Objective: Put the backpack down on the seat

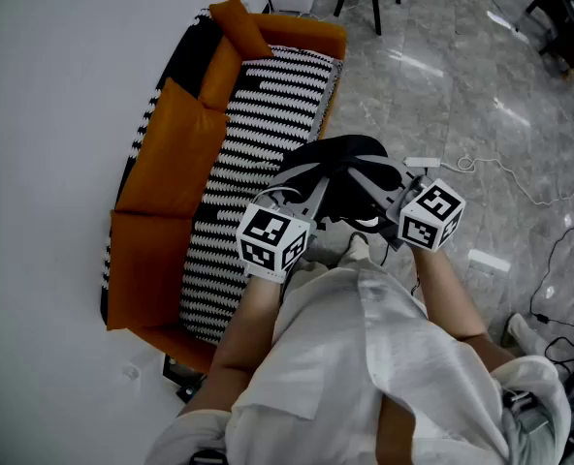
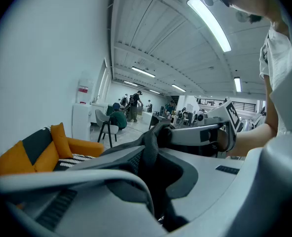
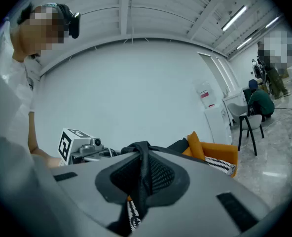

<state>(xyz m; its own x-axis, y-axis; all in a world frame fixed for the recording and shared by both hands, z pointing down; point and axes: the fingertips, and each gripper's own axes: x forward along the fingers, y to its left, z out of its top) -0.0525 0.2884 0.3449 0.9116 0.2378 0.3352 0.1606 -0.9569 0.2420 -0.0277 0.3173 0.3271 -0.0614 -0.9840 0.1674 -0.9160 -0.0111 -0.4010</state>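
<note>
Black fabric backpack (image 1: pixel 350 163): hung in the air by its straps (image 2: pixel 149 139), left claw (image 2: pixel 158 177) and right claw (image 3: pixel 141 177) each clamped on one to share the weight. It hung beside the right edge of the orange sofa's striped seat (image 1: pixel 258 143), not yet set down.

1. The shirt (image 1: pixel 365 356) was white, loose, short-sleeved.
2. The left cube (image 1: pixel 272 240) and right cube (image 1: pixel 430 216) were white with black square markers.
3. The jaws were broad, pale grey, with dark ribbed strips (image 3: pixel 235 209).
4. A dark headset (image 3: pixel 71 22) was worn.
</note>
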